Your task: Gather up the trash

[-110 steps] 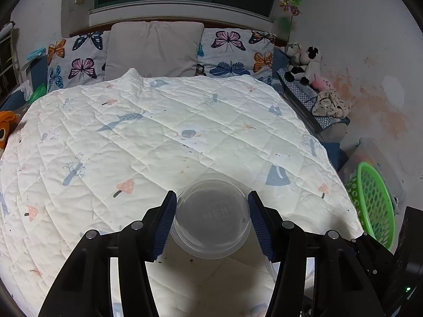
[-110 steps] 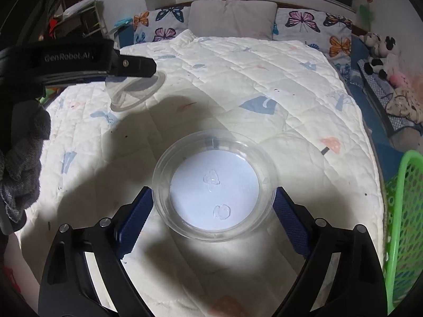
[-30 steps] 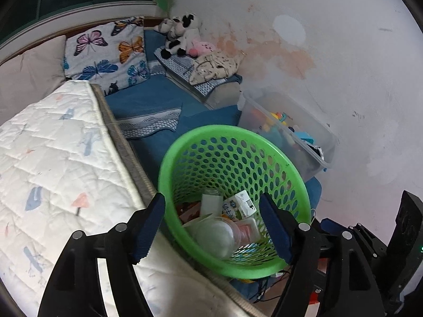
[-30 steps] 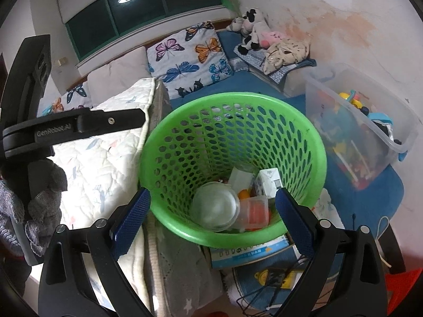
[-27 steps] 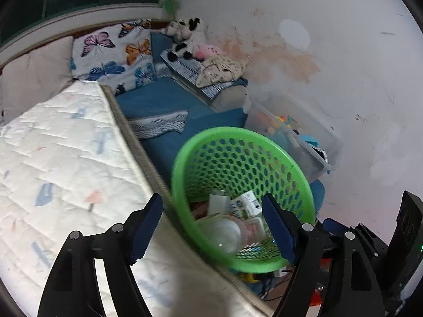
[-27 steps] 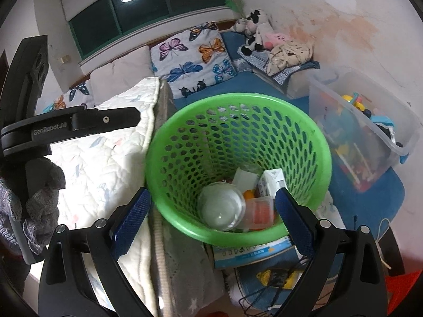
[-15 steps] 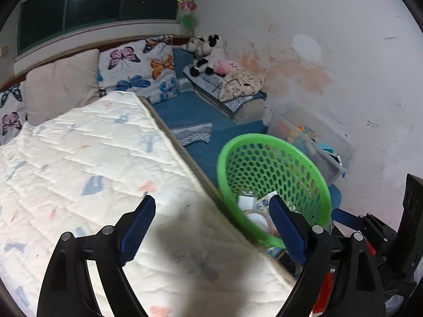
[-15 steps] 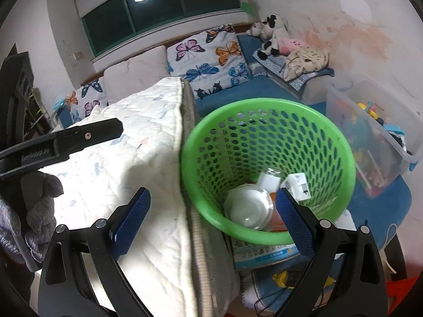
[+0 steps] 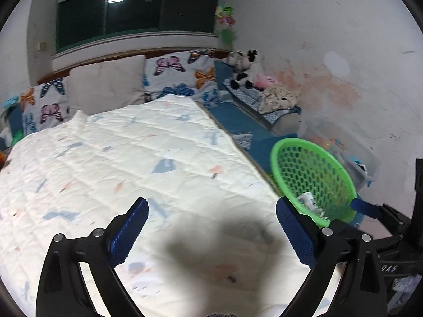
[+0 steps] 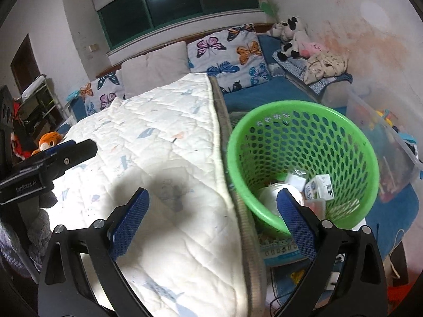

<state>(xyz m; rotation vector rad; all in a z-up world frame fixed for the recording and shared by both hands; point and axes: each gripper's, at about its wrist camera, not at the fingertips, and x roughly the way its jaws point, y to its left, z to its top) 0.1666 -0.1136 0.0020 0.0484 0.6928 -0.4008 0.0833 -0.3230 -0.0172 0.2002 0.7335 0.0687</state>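
The green mesh basket [image 9: 290, 142] stands on the floor beside the bed, right of my left gripper [image 9: 211, 206]. That gripper hangs over the white quilt [image 9: 132, 153]; its jaws are opening and nothing is between them. My right gripper [image 10: 212, 194] is open and empty, straddling the quilt's edge [image 10: 216, 142] and the basket [image 10: 304, 132]. Inside the basket lie a clear plastic container [image 10: 272, 196] and a small carton [image 10: 318, 186]. One finger of the left gripper [image 10: 66, 155] shows at the left of the right wrist view.
Butterfly pillows [image 10: 227, 50] and a plain cushion [image 9: 105, 87] line the headboard. Plush toys [image 10: 290, 34] sit by the stained wall. A clear storage box [image 10: 383, 137] of toys stands right of the basket. A gloved hand [image 10: 39, 224] holds the left gripper.
Both grippers held clear containers earlier; these now lie in the basket. Both views have swung left from the basket toward the bed. The left jaws have spread wider.
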